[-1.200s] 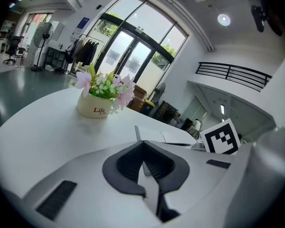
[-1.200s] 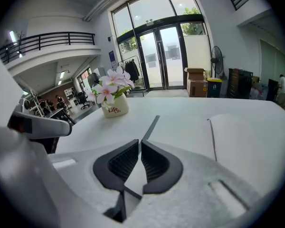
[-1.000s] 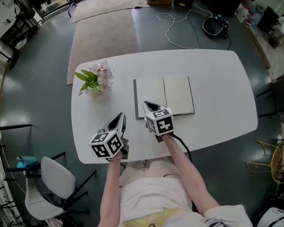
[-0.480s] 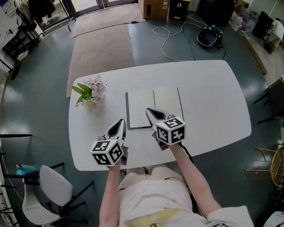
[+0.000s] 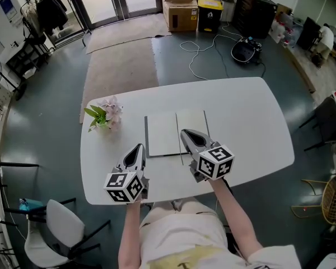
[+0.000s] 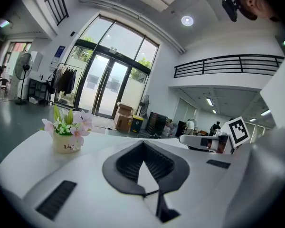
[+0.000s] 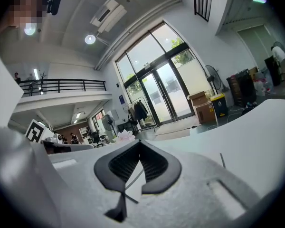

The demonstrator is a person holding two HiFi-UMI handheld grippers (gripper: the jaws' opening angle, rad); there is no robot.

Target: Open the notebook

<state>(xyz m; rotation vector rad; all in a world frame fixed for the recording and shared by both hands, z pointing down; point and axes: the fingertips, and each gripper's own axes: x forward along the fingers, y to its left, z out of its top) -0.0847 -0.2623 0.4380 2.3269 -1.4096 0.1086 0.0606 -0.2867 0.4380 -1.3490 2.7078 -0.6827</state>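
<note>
The notebook (image 5: 162, 132) lies open and flat on the white table (image 5: 246, 128), its two pale pages side by side. My right gripper (image 5: 186, 134) hovers above the lower part of the right page, shut and empty; its tips (image 7: 140, 144) meet with nothing between them. My left gripper (image 5: 136, 149) hangs left of the notebook near the table's front edge, also shut and empty (image 6: 143, 143). Both point nearly level across the table. The notebook is hidden in both gripper views.
A small pot of pink flowers (image 5: 103, 116) stands at the table's left end, also in the left gripper view (image 6: 68, 136). A white chair (image 5: 56, 228) stands at lower left. Beyond the table lie a rug (image 5: 120, 66), cardboard boxes (image 5: 179, 1) and floor cables (image 5: 213, 49).
Both grippers have lifted off the table; the right one has drawn back toward the person and to the right. The notebook stays open and still.
</note>
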